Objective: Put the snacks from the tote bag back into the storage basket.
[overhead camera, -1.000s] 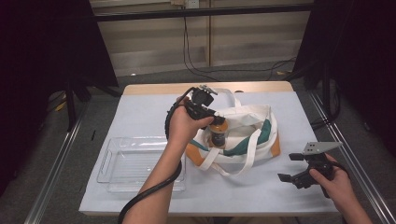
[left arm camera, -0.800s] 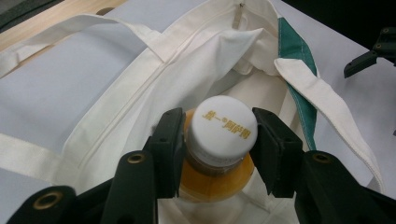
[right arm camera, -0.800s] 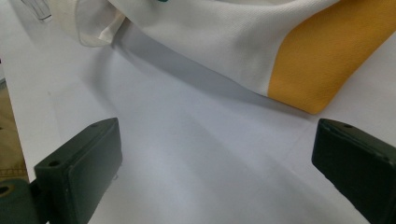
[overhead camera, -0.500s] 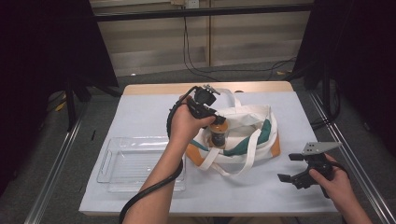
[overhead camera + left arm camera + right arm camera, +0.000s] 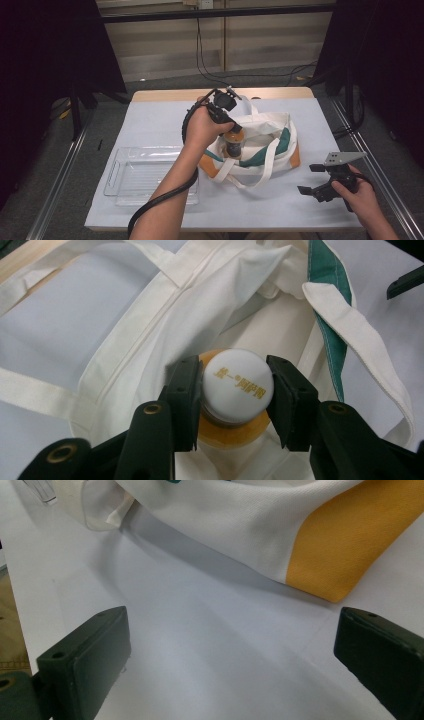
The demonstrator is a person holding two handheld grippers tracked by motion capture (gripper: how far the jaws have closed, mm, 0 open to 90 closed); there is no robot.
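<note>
A bottle of amber liquid with a white cap (image 5: 236, 380) stands upright inside a white tote bag (image 5: 270, 145) with green and orange trim, in the middle of the table. My left gripper (image 5: 233, 132) reaches down into the bag's mouth. Its jaws have just been closing and now press on both sides of the cap (image 5: 233, 135). The bag's handles (image 5: 350, 325) lie spread around the opening. My right gripper (image 5: 306, 179) rests open near the table's front right corner. Between its pads is only bare white tabletop (image 5: 200, 645). The bag's orange corner (image 5: 345, 545) lies just beyond it.
A clear plastic tray (image 5: 150, 172) sits at the front left of the white table (image 5: 160, 120), beside my left forearm. The left gripper's black cable (image 5: 160, 200) trails off the front edge. Metal rails run along both sides of the table.
</note>
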